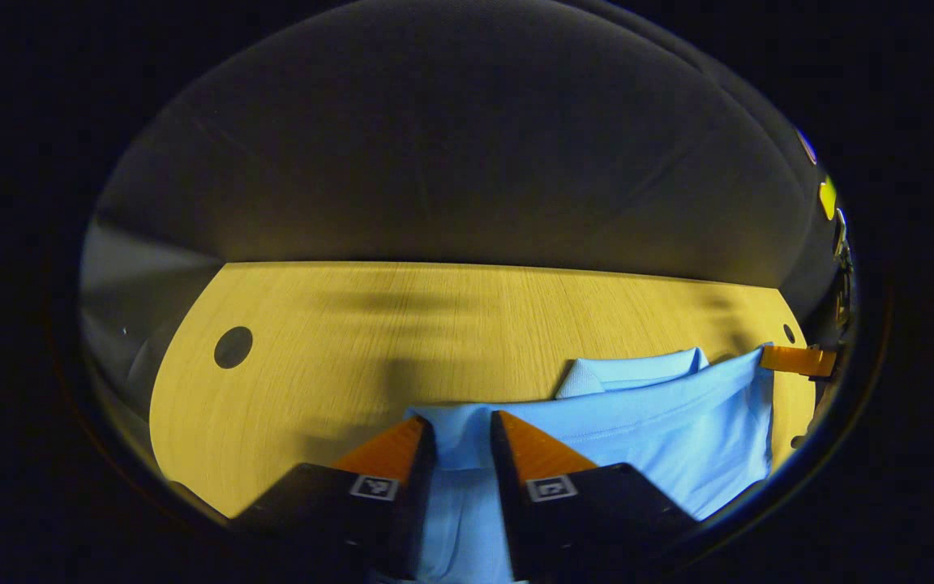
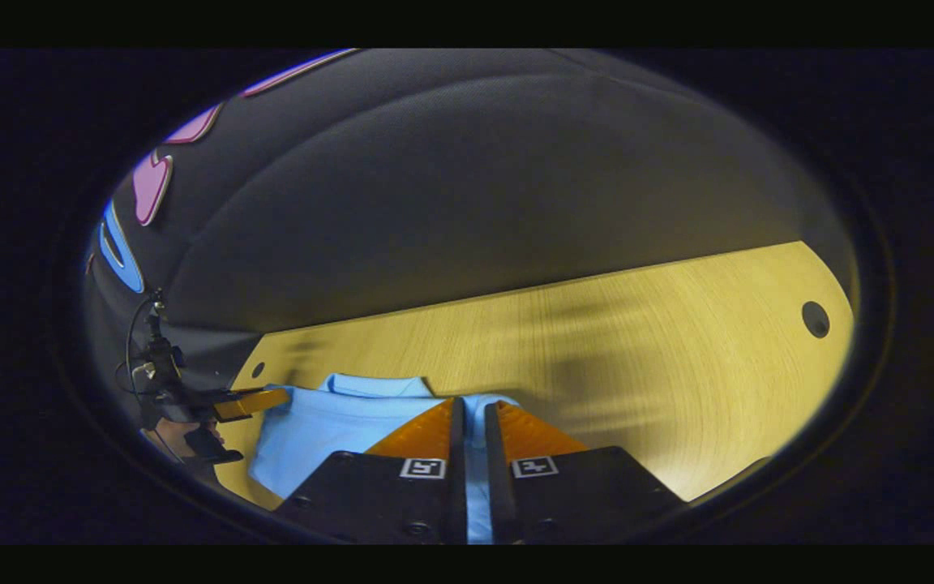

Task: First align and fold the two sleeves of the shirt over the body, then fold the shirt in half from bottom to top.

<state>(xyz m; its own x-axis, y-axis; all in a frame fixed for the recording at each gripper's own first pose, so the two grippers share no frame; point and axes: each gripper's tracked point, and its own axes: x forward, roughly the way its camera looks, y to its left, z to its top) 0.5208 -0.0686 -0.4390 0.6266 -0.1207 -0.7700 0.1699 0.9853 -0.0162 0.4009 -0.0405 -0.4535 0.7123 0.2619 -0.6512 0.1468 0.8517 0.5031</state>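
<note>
A light wooden table (image 1: pixel 434 324) stands before the black cloth wall (image 1: pixel 451 162); a round cable hole (image 1: pixel 233 347) sits near its left edge.

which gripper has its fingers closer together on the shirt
The right gripper: in its own view only a thin strip of the light blue shirt shows between its fingers. The left gripper has a wider band of cloth between its fingers.

Shirt's (image 1: pixel 661 422) lower part cut off by the left gripper view's edge.
</note>
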